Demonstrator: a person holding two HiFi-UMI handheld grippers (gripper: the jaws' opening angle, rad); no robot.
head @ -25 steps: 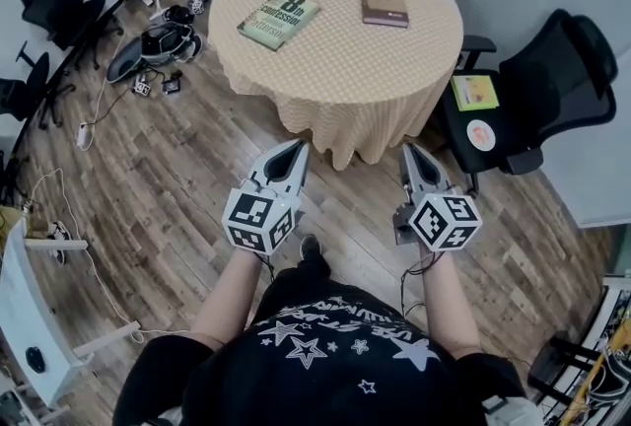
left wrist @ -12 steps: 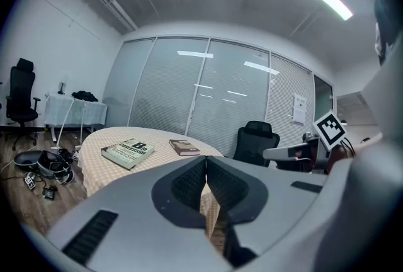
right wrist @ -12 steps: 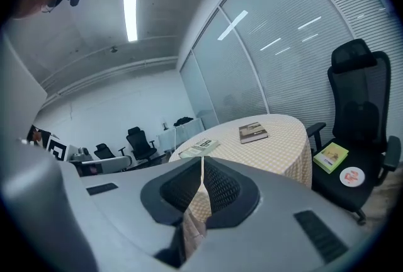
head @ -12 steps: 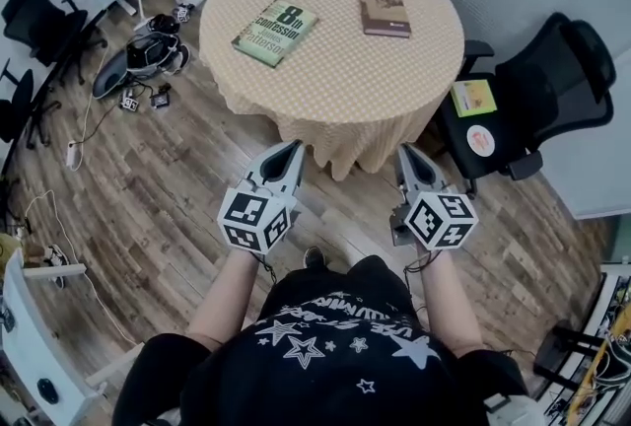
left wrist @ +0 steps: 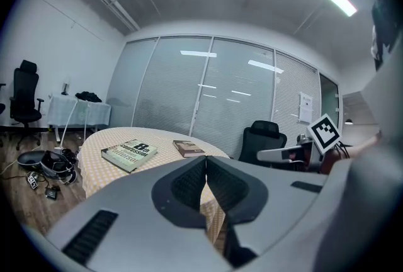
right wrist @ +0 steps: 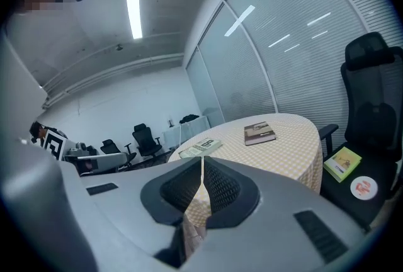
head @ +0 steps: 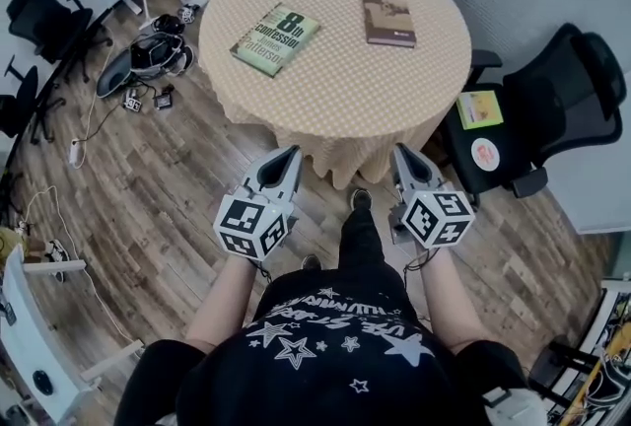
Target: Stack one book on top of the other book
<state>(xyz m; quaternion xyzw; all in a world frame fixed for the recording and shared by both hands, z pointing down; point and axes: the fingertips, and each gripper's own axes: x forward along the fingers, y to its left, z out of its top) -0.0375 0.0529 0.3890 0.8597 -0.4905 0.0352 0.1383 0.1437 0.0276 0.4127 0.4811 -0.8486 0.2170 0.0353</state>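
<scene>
Two books lie apart on a round table [head: 345, 89] with a yellow checked cloth. The green book [head: 275, 38] [left wrist: 129, 154] [right wrist: 201, 148] is on the left side of the table. The brown book [head: 387, 18] [left wrist: 188, 148] [right wrist: 259, 133] lies at the right. My left gripper [head: 292, 154] [left wrist: 206, 158] is shut and empty, held in front of the table's near edge. My right gripper [head: 400, 152] [right wrist: 202, 160] is shut and empty too, beside it on the right. Both point toward the table and touch nothing.
A black office chair [head: 537, 108] with a yellow-green booklet [head: 480, 107] on its seat stands right of the table. Bags and cables [head: 148, 59] lie on the wooden floor at the left, near more chairs [head: 44, 15]. A white desk [head: 25, 316] is at the lower left.
The person has stepped toward the table, one foot now forward. Both grippers have come closer to the table's near edge, still shut.
</scene>
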